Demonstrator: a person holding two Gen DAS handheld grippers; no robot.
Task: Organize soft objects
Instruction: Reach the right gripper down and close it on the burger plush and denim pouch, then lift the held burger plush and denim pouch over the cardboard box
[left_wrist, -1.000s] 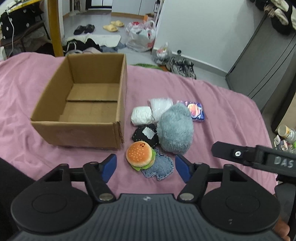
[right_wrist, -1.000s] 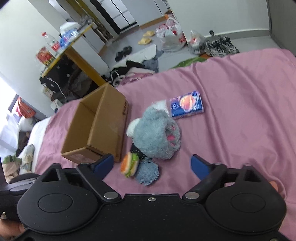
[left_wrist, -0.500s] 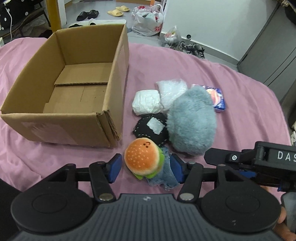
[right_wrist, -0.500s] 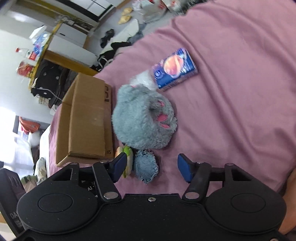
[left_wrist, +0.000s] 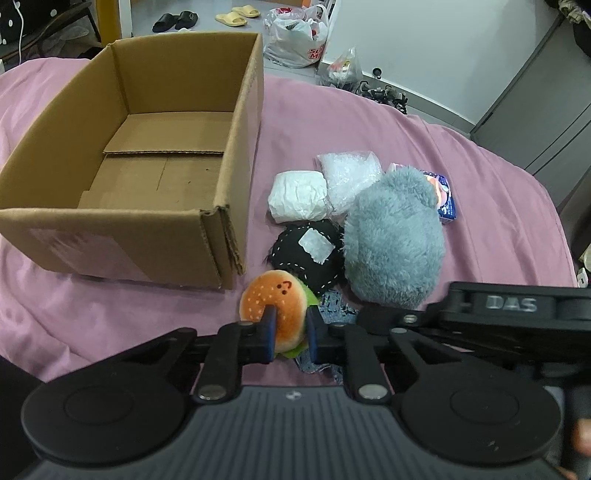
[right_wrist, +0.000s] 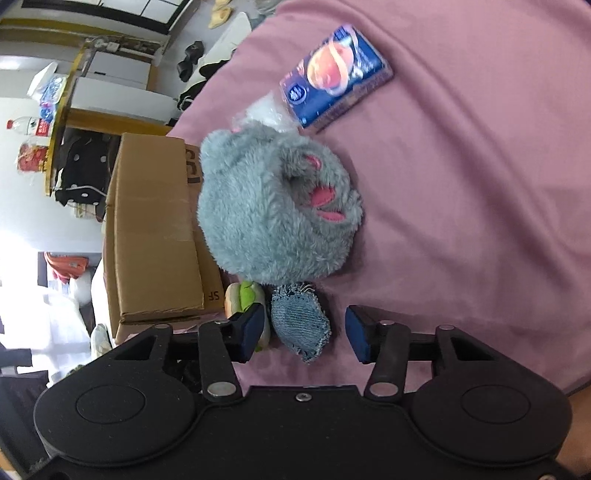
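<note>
My left gripper (left_wrist: 290, 330) is clamped on the plush burger (left_wrist: 275, 308) beside the cardboard box (left_wrist: 218, 236), my right gripper (right_wrist: 304, 332) spread around the denim patch (right_wrist: 301, 319), which might snag and lift along.

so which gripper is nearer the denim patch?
Right. The right gripper is open and straddles the denim patch; the left gripper sits beside it, shut on the burger plush.

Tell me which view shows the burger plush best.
Left wrist: the burger plush shows its full bun top, pinched in the left gripper. Right wrist catches only an edge-on sliver behind the right gripper.
</note>
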